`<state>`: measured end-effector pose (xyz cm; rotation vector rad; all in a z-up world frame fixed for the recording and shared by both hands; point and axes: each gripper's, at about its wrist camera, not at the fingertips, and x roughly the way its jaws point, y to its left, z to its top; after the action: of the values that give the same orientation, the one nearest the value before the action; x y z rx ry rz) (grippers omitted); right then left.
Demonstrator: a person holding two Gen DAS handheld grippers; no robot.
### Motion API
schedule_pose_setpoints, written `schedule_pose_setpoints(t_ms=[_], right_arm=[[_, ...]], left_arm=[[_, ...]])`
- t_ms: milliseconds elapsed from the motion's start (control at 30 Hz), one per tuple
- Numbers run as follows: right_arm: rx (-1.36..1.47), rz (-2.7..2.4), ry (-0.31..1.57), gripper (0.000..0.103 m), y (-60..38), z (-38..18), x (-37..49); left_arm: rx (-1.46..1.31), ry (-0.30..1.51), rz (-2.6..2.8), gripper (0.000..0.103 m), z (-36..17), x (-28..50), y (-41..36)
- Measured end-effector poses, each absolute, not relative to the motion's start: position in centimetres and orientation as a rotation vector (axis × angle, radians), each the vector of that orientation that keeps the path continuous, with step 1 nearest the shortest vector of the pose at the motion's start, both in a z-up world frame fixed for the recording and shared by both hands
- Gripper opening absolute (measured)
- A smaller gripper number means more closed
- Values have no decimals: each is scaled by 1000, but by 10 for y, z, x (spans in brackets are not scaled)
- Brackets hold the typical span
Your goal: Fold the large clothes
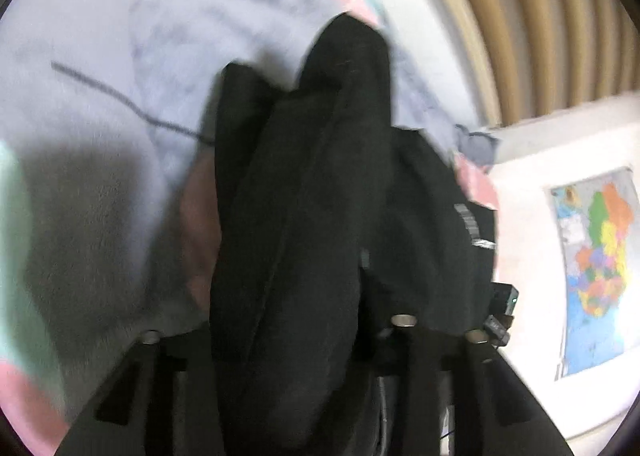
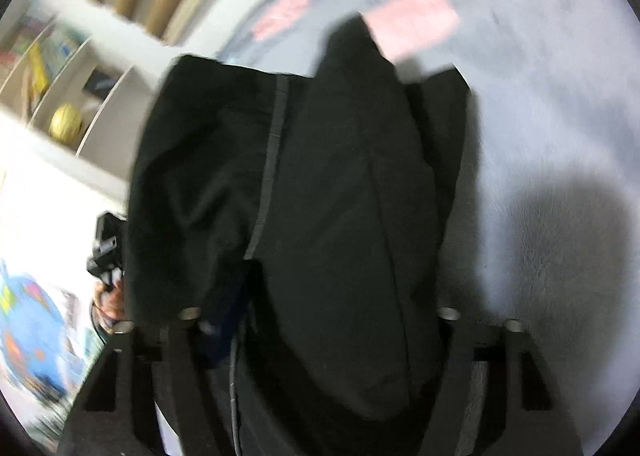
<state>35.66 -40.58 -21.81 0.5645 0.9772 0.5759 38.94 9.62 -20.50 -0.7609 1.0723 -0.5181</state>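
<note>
Both grippers, left (image 1: 288,336) & right (image 2: 320,320), clamp bunched black soft fabric garment (image 1: 304,183) mid-frame over pale blue fleece blanket (image 1: 100,35); looks limp, heavy-ish, so regrip at hem/corners.

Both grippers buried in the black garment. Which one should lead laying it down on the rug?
Hedged: right. In its view the black garment hangs over open pale rug. The left view has the garment closer to the rug's edge and the wall map. Fingertips are hidden in both.

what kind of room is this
Probably a child's bedroom or playroom: a soft lilac rug with pastel patches, a colourful wall map, and white cubby shelves holding a yellow ball.
</note>
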Motion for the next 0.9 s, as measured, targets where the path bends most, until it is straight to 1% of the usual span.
schedule_pose_setpoints(t_ms=[100,167,267,467,500,533,733,833,900], right_arm=[[495,597,898,52,-399,-192,336],[487,629,832,51,-394,-171,319],[488,664,760,50,-384,-142,293],[453,675,711,50,-356,-94,229],[449,674,709,50,-353,-95,228],[442,668,708,50,-349,-92,223],[468,638,751,50,-342,-83,202],[493,625,796,50,-345,-84,188],[484,606,826,50,-348,-93,176]], left_arm=[[-701,970,-579,28,-171,370,86],[-689,905,-641,27,-145,353,78],[-650,826,-694,27,-105,325,66],[-565,727,-752,27,-40,262,52],[-560,717,-760,27,-31,249,55],[-556,712,-768,27,-28,234,72],[-578,709,-777,27,-10,168,84],[-605,729,-784,27,-18,151,88],[-619,751,-780,28,-34,151,94]])
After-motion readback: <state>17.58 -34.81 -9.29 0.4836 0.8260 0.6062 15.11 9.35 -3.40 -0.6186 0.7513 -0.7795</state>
